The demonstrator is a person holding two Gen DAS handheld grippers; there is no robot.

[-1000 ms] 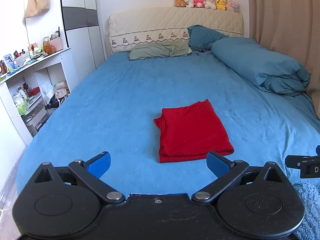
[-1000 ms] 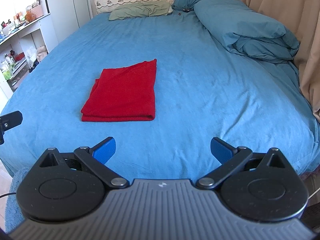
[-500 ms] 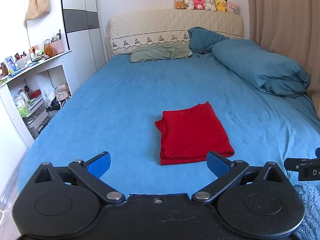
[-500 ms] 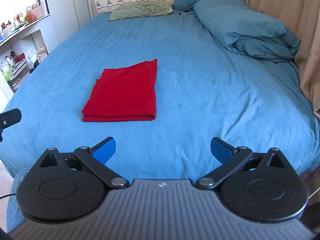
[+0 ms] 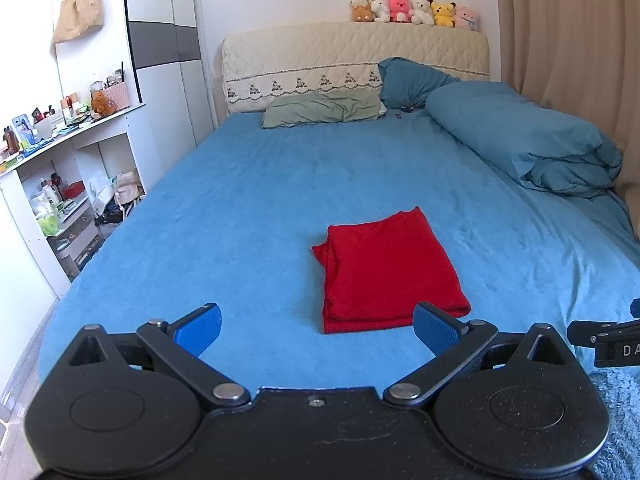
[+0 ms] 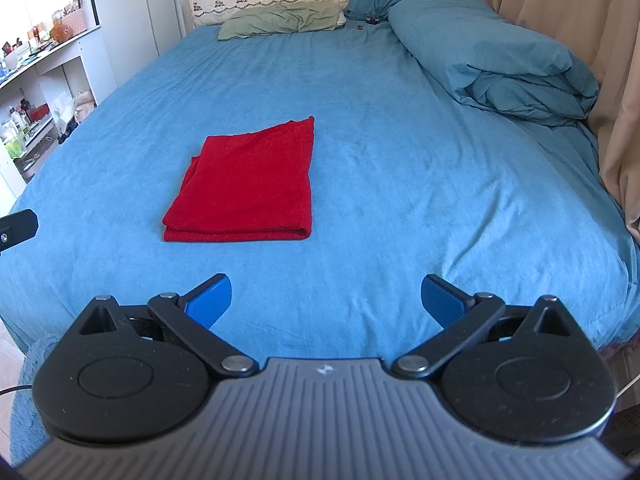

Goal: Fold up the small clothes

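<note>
A red garment [image 5: 386, 270] lies folded into a neat rectangle on the blue bed sheet [image 5: 248, 208]; it also shows in the right wrist view [image 6: 250, 188], left of centre. My left gripper [image 5: 318, 330] is open and empty, held back from the garment's near edge. My right gripper [image 6: 326, 300] is open and empty, back from the garment and to its right. Neither gripper touches the cloth. Part of the right gripper [image 5: 604, 338] shows at the left view's right edge.
A rolled blue duvet [image 5: 528, 140] lies along the bed's right side. A green pillow [image 5: 324, 110] and a dark blue pillow [image 5: 412, 82] sit at the headboard, plush toys [image 5: 414, 10] on top. White shelves [image 5: 60, 184] stand left, a beige curtain [image 6: 560, 20] right.
Both grippers have drawn back slightly from the bed; the folded red garment has stayed where it was. Both stay open.
</note>
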